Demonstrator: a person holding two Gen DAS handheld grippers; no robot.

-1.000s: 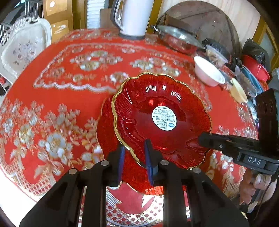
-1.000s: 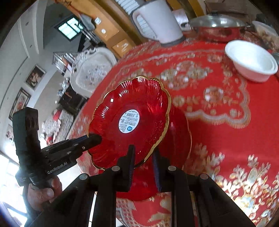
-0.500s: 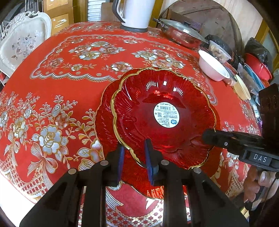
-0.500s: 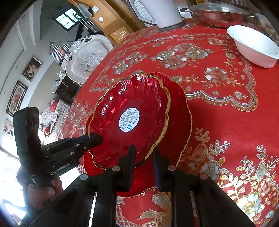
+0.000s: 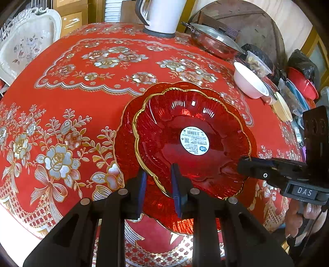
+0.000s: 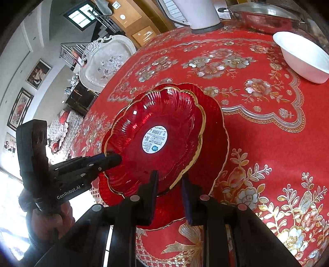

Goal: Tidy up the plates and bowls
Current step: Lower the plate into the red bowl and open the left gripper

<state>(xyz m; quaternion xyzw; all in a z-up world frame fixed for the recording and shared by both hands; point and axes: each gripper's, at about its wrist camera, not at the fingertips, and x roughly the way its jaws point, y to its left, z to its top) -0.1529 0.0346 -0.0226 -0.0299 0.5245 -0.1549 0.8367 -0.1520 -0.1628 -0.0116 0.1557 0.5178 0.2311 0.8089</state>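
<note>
Lowered since a second ago, when it hung tilted well clear of the cloth, the gold-rimmed red glass plate [image 5: 191,131] now sits nested on a second red plate [image 5: 125,147] of the same scalloped shape, near the table edge closest to the person. A round white barcode sticker [image 5: 194,140] marks the middle of the upper plate.

From the left wrist view, the left gripper [image 5: 158,184] straddles the near gold rim of the upper plate, blue pads on either side of it and closed on the glass. The right gripper [image 6: 169,189] stands astride the rim at the plate's right side; its jaws are opening, the rim between them, with a sliver of space showing at the right-hand pad. Seen from the right wrist camera, the left gripper's tips meet the rim at the plate's left.

A hand [image 6: 47,221] wraps the handle of the left gripper, and fingers [image 5: 308,211] of the other hand show under the right one.

Both plates rest on a red tablecloth [image 5: 67,115] worked with gold and silver flowers. Well apart, toward the far right, stands a white bowl [image 6: 302,55]; beyond it a lidded steel pot [image 5: 213,43] and a white electric kettle [image 5: 162,16] line the far edge. An ornate white chair [image 6: 107,63] stands beside the table.
</note>
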